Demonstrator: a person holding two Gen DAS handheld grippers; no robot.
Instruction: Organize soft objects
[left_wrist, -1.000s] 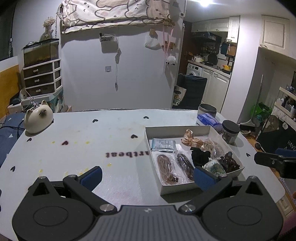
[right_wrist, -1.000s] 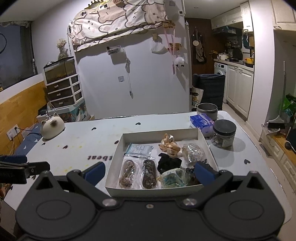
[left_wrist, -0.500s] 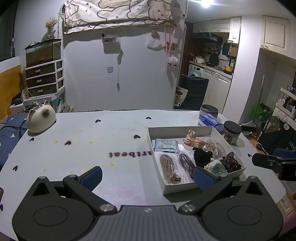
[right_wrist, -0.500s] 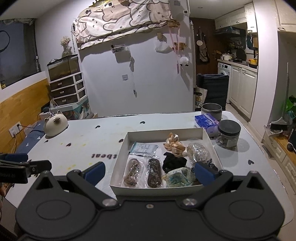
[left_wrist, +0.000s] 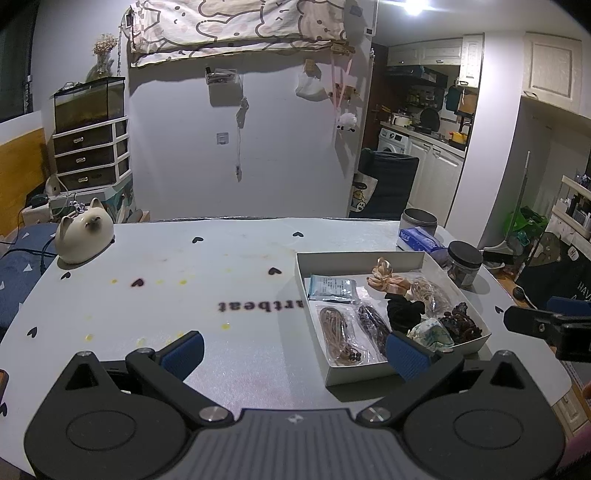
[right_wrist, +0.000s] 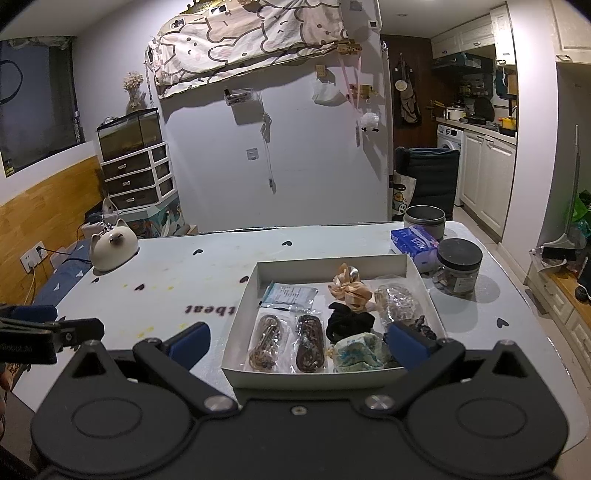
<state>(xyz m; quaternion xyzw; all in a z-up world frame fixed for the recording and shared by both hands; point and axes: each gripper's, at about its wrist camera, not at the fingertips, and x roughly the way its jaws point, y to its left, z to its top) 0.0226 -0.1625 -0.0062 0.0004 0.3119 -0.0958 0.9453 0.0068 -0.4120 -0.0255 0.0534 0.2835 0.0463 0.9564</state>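
Note:
A white shallow box (right_wrist: 334, 263) (left_wrist: 360, 258) lies on the table's right half. It holds a peach scrunchie (right_wrist: 349, 288) (left_wrist: 388, 278), a black scrunchie (right_wrist: 349, 321) (left_wrist: 404, 312), a pale green floral scrunchie (right_wrist: 360, 354) (left_wrist: 430, 332), two bagged cords (right_wrist: 288, 341) (left_wrist: 354, 330), a blue-white sachet (right_wrist: 290, 295) (left_wrist: 332, 288), a clear bag (right_wrist: 397, 300) and a dark beaded piece (left_wrist: 461, 325). My left gripper (left_wrist: 293, 349) hovers open left of the box. My right gripper (right_wrist: 297, 341) is open just in front of the box, empty.
A cat-shaped ceramic pot (left_wrist: 83, 236) (right_wrist: 112, 245) sits at the far left. Behind the box stand a tissue pack (right_wrist: 415, 240), a metal tin (right_wrist: 424, 219) and a black-lidded jar (right_wrist: 458, 271). The right table edge (right_wrist: 546, 332) is close to the box.
Both grippers have drawn back and risen a little, so the box looks slightly farther away. Both stay open. Nothing in the box has moved.

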